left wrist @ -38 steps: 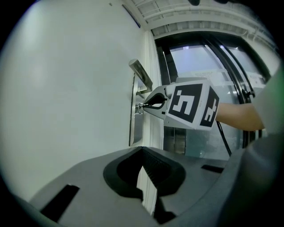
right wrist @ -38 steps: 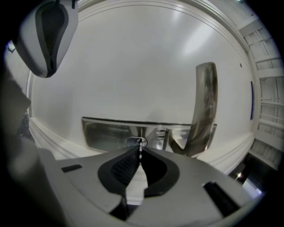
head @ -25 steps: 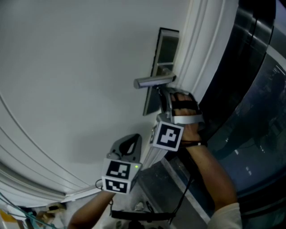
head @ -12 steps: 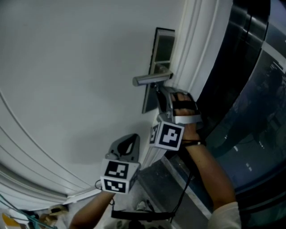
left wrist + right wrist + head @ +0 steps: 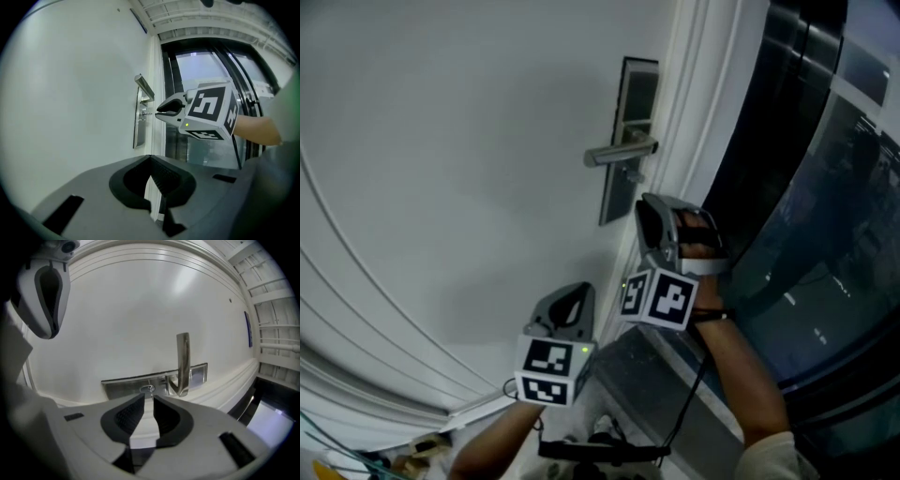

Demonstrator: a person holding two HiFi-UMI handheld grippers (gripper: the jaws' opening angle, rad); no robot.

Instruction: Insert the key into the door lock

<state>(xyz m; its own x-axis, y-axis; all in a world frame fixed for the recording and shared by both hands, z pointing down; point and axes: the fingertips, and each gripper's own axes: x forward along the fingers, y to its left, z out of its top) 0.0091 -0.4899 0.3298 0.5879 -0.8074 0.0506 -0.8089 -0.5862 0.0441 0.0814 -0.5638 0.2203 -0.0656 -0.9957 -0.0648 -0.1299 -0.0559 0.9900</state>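
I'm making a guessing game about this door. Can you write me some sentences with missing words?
The door is painted ___.
The right gripper's jaws hold ___.
The gripper nearer the lock plate is the ___ one.
Missing words: white; nothing; right.

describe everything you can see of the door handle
The door handle is a silvery metal lever jutting from midway up a tall, narrow lock plate near the edge of the white door. It seems at rest. A keyhole sits on the plate beside it. Nothing touches it; the right gripper hangs below, apart.
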